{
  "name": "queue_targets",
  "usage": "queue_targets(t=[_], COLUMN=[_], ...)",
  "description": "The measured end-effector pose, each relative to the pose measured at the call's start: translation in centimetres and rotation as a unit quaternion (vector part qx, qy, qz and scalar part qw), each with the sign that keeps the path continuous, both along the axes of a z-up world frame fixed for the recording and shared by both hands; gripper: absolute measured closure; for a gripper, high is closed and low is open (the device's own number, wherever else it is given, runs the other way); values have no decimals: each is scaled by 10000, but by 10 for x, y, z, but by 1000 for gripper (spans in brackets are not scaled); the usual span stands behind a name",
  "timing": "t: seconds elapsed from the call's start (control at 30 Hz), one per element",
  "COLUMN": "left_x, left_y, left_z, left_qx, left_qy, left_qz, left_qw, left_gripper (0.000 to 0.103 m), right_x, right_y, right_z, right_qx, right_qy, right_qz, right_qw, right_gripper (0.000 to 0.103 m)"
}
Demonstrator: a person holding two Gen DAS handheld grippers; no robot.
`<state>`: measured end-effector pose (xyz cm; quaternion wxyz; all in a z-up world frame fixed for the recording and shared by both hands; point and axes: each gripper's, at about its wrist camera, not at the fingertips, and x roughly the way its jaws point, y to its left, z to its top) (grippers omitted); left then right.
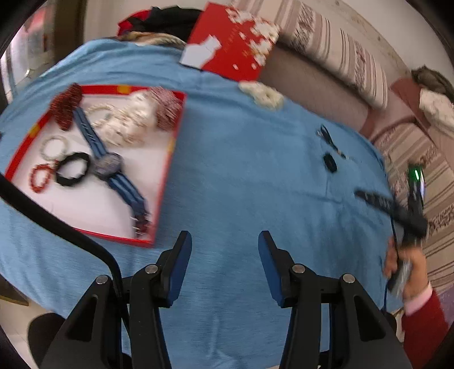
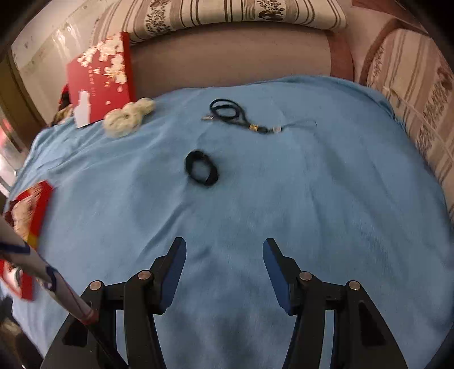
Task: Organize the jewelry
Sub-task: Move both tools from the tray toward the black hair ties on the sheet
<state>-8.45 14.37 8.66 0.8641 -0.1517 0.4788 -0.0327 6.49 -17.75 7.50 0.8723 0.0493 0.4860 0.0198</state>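
- A red-rimmed box (image 1: 167, 167) with a white floor lies on the blue cloth (image 1: 241, 176) that covers the surface; it holds the gathered jewelry.
- Inside it: a blue-strapped watch (image 1: 109, 164) lying diagonally, a black ring-shaped band (image 1: 72, 169) touching the watch face, a red bead bracelet (image 1: 41, 177), a pale bead bracelet (image 1: 54, 147), white pearl strands (image 1: 124, 122), and two red-and-white beaded pieces (image 1: 167, 109) at the far corners.
- Still loose on the cloth: a black hair tie (image 2: 202, 168) near the middle, a black cord necklace (image 2: 229, 113) with gold fittings beyond it, and a cream beaded bundle (image 2: 129, 116) just beside the red lid (image 2: 99, 79), which leans at the far edge.
- The left claw (image 1: 224, 241) hangs released over bare cloth, just beside the box's near corner; nothing is between its blue pads.
- The right claw (image 2: 224, 249) is also spread wide and empty above bare cloth, with the hair tie ahead of it, well apart.
- A striped sofa (image 2: 227, 14) runs behind.
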Motion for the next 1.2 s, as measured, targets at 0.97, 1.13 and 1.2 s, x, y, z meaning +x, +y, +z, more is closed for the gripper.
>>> queue_targets(t=[0.97, 1.13, 1.2], left_x=[-3, -7, -5], left_y=[-16, -22, -25], left_z=[-38, -32, -31], left_qx=[-184, -132, -157], left_qy=[414, 335, 341], left_qz=[43, -45, -97], left_qw=[9990, 9993, 9993], left_gripper=[56, 56, 56], right_x=[-51, -61, -62], right_y=[27, 19, 12], right_z=[-42, -27, -23], right_qx=[2109, 1800, 1710], right_qy=[879, 610, 524], right_qz=[1330, 1287, 1209], right_qw=[9644, 9733, 9764], right_gripper=[73, 72, 71])
